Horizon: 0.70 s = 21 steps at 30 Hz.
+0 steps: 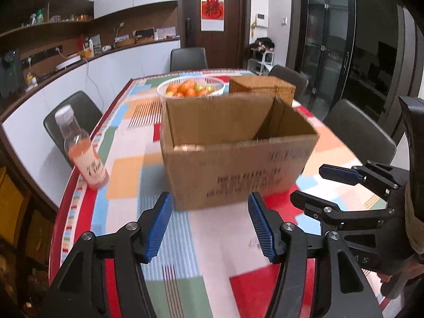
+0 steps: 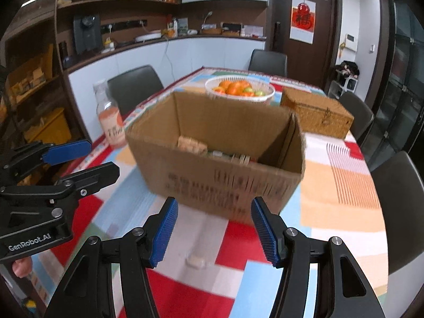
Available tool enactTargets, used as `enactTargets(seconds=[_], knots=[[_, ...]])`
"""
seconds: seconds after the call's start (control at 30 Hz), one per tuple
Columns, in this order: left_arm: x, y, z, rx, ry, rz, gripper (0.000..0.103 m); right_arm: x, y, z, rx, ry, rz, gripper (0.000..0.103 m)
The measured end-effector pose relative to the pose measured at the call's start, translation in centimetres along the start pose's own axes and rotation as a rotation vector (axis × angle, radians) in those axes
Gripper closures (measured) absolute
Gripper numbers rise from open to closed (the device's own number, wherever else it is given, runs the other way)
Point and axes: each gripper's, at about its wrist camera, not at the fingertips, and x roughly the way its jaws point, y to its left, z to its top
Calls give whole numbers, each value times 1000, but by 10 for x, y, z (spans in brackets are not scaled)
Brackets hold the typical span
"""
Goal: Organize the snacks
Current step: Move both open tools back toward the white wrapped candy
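Surface: patchwork table (image 2: 341, 185), dining room.
Box (image 2: 217, 159): dead ahead of both tongs, long axis crosswise, snacks inside.
Snack (image 2: 196, 261): small, lying between the right tongs' tips.
Left tongs (image 1: 209, 228): apart, empty.
Right tongs (image 2: 213, 232): apart, empty, nearer the snack.

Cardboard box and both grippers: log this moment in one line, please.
left gripper: open, empty | right gripper: open, empty | cardboard box: on table, top open, snacks inside | small snack: on tablecloth before right gripper

Even indoor light was bright, yet motion blur smeared the cardboard box (image 1: 233, 153), and fisheye distortion bent darkened edges.
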Motion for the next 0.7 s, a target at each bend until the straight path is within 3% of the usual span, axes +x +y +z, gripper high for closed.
enactTargets(seconds=[0.43, 0.7], knots=[[35, 0, -66, -1, 171, 13, 43, 44, 16, -58, -52, 206, 39, 45], [56, -2, -83, -13, 247, 4, 43, 68, 21, -69, -106, 279, 34, 46]])
